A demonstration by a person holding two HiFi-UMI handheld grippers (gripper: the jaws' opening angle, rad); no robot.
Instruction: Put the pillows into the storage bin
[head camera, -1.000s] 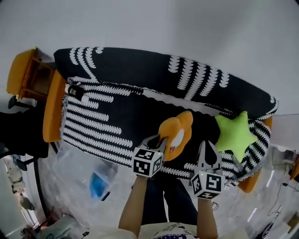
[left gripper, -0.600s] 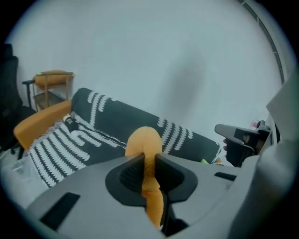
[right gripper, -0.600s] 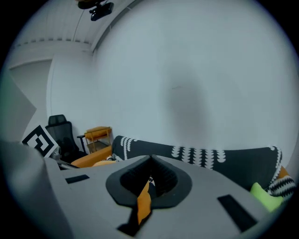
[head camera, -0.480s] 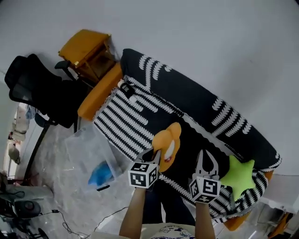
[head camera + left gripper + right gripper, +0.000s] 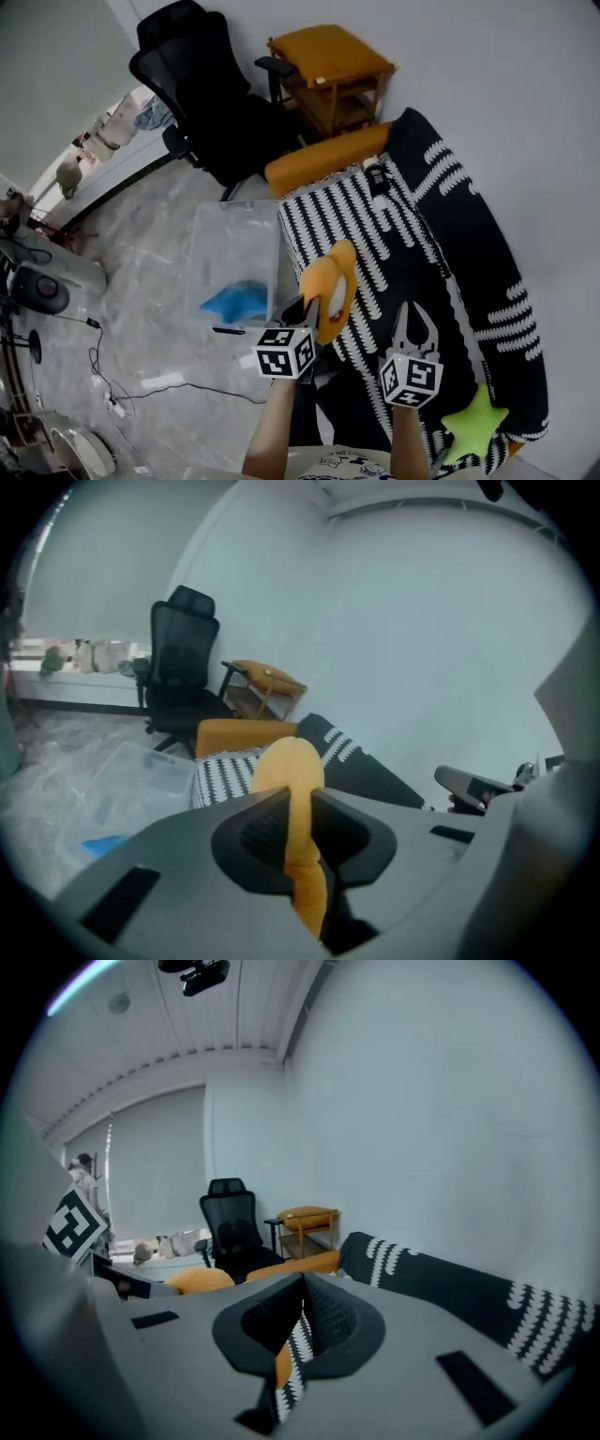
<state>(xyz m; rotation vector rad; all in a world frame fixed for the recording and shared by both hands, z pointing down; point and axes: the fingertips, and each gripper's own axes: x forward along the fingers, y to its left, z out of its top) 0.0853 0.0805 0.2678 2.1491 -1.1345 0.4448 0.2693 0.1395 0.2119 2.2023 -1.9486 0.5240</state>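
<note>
A: How was left hand-held gripper [image 5: 307, 305]?
B: Clamped on orange pillow [image 5: 330, 281], raised over sofa [image 5: 412, 234] edge, near storage bin [image 5: 211, 239] on floor [image 5: 141, 291].
A: And right hand-held gripper [image 5: 413, 314]?
B: Jaws together, empty. Green star pillow [image 5: 473, 424] lay on sofa.

- On the floor, just left of the black-and-white patterned sofa [image 5: 422, 244]: clear plastic storage bin [image 5: 234, 234].
- Inside the bin: blue soft pillow [image 5: 234, 302].
- Between the left gripper's [image 5: 305, 309] jaws, right of the bin, over the sofa's front edge: orange plush pillow [image 5: 330, 286].
- On the sofa seat, right of the right gripper [image 5: 413, 317]: green star-shaped pillow [image 5: 473, 427].
- Behind the bin: black mesh office chair [image 5: 202, 84], with orange wooden side table [image 5: 328, 66] to its right.
</note>
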